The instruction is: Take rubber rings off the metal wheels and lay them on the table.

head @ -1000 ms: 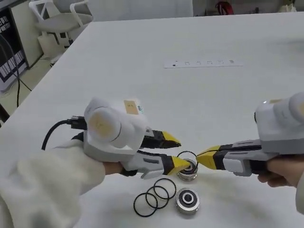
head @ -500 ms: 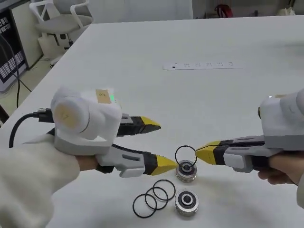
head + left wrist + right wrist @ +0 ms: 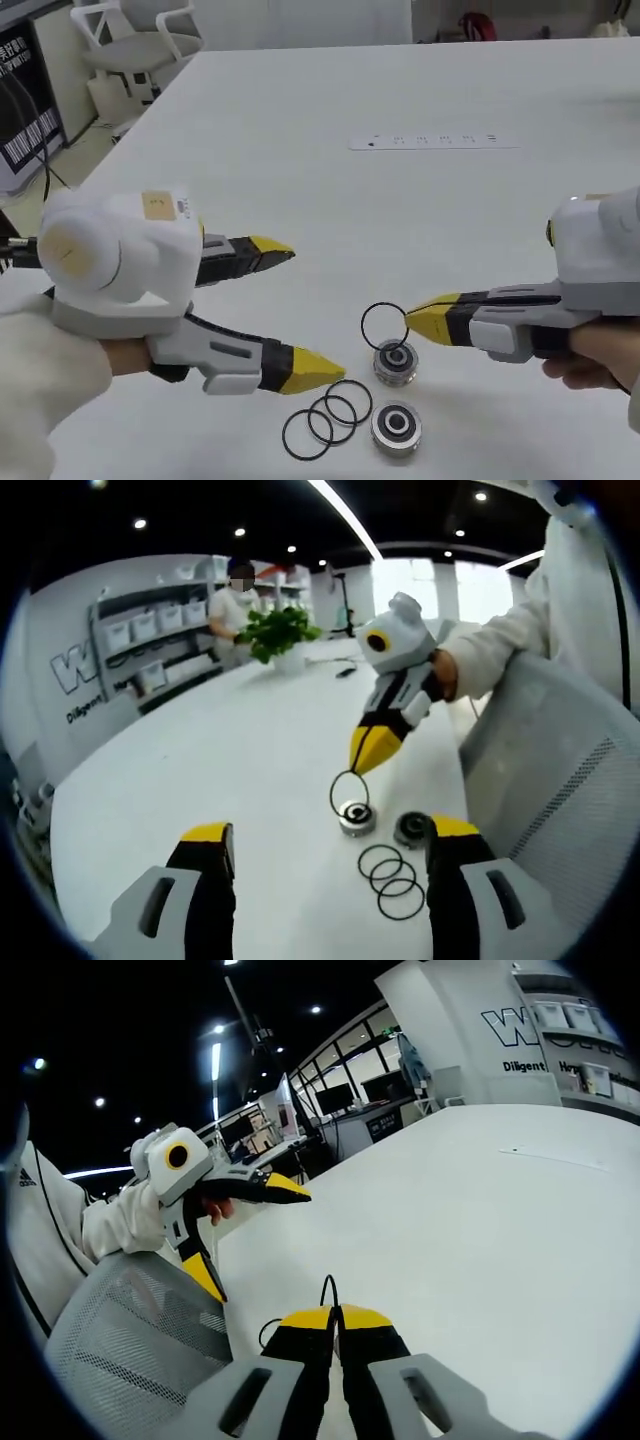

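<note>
- My right gripper (image 3: pixel 410 318) is clenched on a rubber ring (image 3: pixel 385 326), and its yellow tips pinch the ring's rim (in the right gripper view the two jaws meet with no gap, and the ring shows edge-on as a thin black line just above them).
- The held ring stands upright in the air, off the table. Its lower edge is just above the farther metal wheel (image 3: pixel 396 360); I cannot tell whether it touches that wheel.
- My left gripper (image 3: pixel 310 306) is released, with its jaws spread wide and nothing between them. In the left gripper view (image 3: pixel 328 830) both wheels and the loose rings lie in the gap between its two jaws.
- In the head view the left gripper's lower jaw tip sits just left of the farther wheel and just above the loose rings.
- The nearer metal wheel (image 3: pixel 396 425) lies flat on the table, close in front of the farther one.
- Three loose rings (image 3: pixel 327 415) lie flat on the table, overlapping in a short chain just left of the nearer wheel.
- The white table (image 3: pixel 300 150) stretches away from me, with a white power strip (image 3: pixel 433 141) lying well beyond the wheels.
- A white office chair (image 3: pixel 130 40) stands past the table's far left corner.
</note>
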